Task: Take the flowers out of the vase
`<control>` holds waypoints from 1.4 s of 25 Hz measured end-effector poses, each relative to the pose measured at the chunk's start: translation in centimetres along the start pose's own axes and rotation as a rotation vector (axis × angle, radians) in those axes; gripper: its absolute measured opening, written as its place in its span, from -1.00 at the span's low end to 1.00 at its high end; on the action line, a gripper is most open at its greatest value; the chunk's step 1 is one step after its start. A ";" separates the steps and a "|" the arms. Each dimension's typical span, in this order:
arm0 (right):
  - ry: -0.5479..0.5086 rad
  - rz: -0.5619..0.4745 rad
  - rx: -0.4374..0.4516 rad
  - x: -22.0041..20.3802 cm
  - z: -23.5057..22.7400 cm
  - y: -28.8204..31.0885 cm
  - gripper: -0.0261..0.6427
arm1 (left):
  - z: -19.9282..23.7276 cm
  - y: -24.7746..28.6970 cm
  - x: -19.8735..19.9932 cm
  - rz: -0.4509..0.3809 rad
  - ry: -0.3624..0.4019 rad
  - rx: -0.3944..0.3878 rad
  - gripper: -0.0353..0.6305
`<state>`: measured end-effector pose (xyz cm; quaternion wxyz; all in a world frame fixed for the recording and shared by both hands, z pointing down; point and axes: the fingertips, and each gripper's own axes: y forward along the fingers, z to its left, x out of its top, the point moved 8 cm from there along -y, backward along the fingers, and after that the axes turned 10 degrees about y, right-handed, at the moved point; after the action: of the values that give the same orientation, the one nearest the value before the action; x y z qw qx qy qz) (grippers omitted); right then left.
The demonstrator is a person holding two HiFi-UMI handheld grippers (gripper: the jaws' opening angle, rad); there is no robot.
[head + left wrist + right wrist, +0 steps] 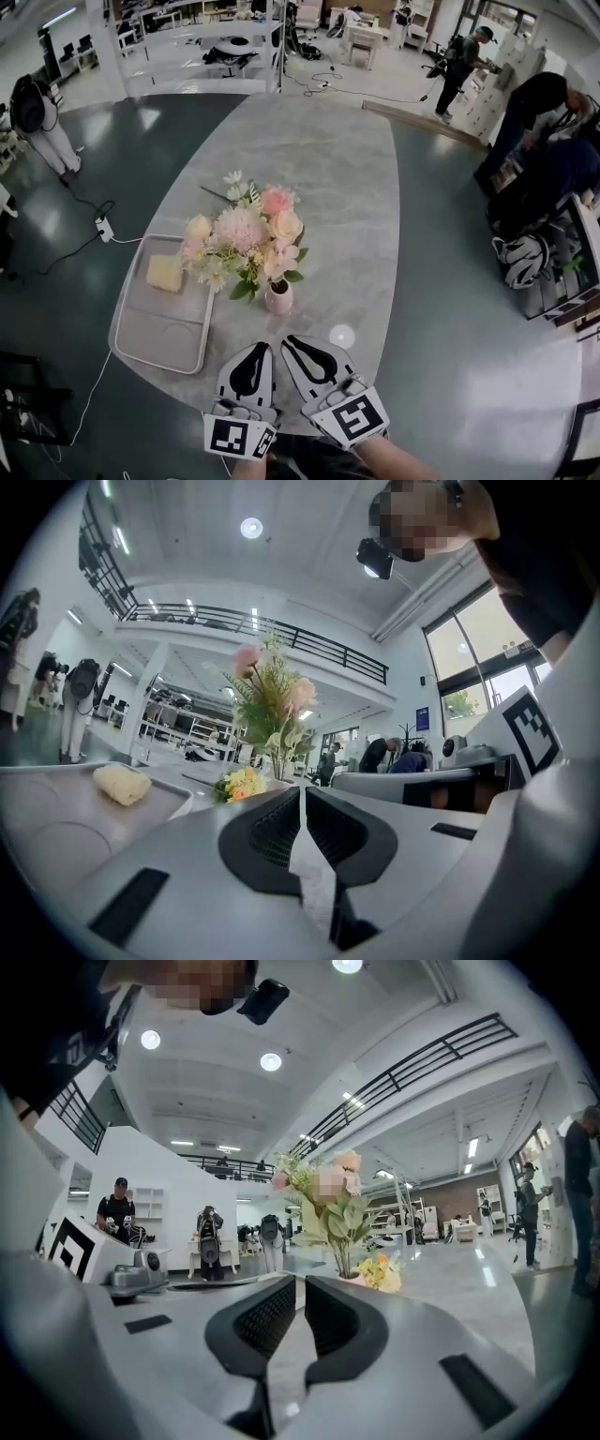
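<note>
Vase [278,298] of flowers [246,240] stands just beyond right tool [296,344].

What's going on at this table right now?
A person holds a gripper in each hand at the near edge of the grey table. The left gripper and the right gripper both have their jaws together, with nothing between them. The flowers stand in a small pink vase just ahead of the grippers, untouched. To the left lies a tray with a yellow sponge on it.
</note>
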<state>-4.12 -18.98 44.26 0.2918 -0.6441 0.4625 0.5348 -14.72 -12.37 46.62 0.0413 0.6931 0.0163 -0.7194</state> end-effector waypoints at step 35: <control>-0.097 -0.108 -0.177 1.4 -3.1 5.8 -0.59 | 3.1 4.2 -0.6 -0.059 0.075 0.112 -0.80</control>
<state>-8.08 -24.44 44.41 0.2841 -0.6645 0.3634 0.5879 -17.44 -16.82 47.53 -0.0195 0.7202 -0.0022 -0.6935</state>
